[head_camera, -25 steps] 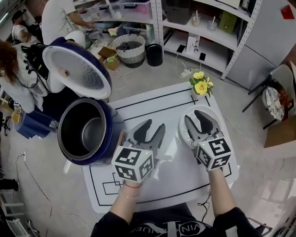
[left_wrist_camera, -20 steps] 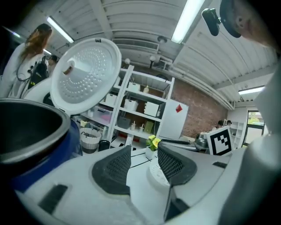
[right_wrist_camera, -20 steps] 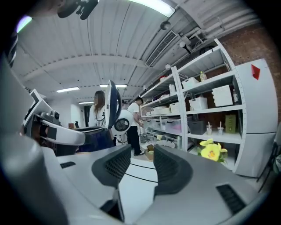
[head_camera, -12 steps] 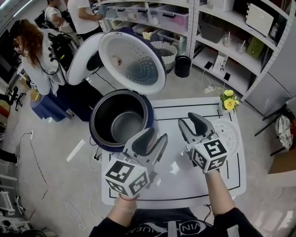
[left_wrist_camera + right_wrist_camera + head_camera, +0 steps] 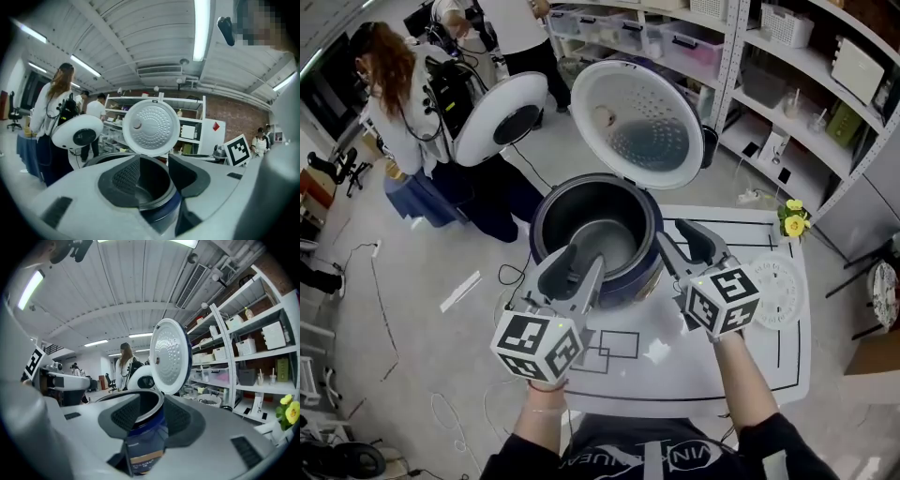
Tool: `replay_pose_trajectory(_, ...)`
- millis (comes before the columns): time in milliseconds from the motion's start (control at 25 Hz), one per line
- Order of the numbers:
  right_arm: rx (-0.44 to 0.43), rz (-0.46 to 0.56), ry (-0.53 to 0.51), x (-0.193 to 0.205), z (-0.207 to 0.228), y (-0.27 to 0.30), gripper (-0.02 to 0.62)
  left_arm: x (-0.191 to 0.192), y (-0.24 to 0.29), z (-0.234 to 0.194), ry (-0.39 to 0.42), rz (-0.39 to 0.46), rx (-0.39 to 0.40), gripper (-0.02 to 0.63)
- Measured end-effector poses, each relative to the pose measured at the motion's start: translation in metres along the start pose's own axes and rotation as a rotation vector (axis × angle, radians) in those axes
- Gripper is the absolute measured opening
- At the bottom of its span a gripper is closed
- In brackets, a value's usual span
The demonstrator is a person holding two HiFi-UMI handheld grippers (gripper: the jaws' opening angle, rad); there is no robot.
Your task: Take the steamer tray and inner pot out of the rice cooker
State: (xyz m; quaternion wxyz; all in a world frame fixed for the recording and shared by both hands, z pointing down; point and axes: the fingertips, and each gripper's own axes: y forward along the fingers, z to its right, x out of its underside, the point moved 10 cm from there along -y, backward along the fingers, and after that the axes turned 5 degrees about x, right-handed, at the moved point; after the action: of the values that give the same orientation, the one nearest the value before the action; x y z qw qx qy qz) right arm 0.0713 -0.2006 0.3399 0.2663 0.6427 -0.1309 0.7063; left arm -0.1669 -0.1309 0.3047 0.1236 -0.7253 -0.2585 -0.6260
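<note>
At the rice cooker (image 5: 639, 274) | your left claw (image 5: 579, 264), right claw (image 5: 680, 239): both agape, empty, flanking inner pot (image 5: 600, 234) for two-sided lift | steamer tray (image 5: 773, 291) probably out already.

Lab workroom — metal shelving (image 5: 797, 56), storage bins (image 5: 680, 37), ceiling strip lights (image 5: 201, 28)

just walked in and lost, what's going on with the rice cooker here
A person holds a claw in each hand at the open rice cooker. The left claw and right claw are both open, gripping nothing, at its near rim. The inner pot sits inside; a white perforated tray lies on the table to the right.
</note>
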Motion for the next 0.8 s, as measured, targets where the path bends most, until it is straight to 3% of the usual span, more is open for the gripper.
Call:
replay_pose_trajectory(200, 0.007, -0.028, 0.034, 0.0, -0.009, 0.017, 0.156, 0.002, -0.022, -0.047, 0.023, -0.02, -0.131, 0.176)
replay_pose_trajectory(360, 0.007, -0.052, 0.038, 0.001, -0.012, 0.029, 0.155, 0.008, -0.024, -0.078, 0.014, -0.058, -0.179, 0.176)
replay_pose_trajectory(800, 0.028, -0.143, 0.065, 0.005, -0.006, 0.052, 0.155, 0.014, 0.005, -0.122, 0.001, -0.23, -0.129, 0.204)
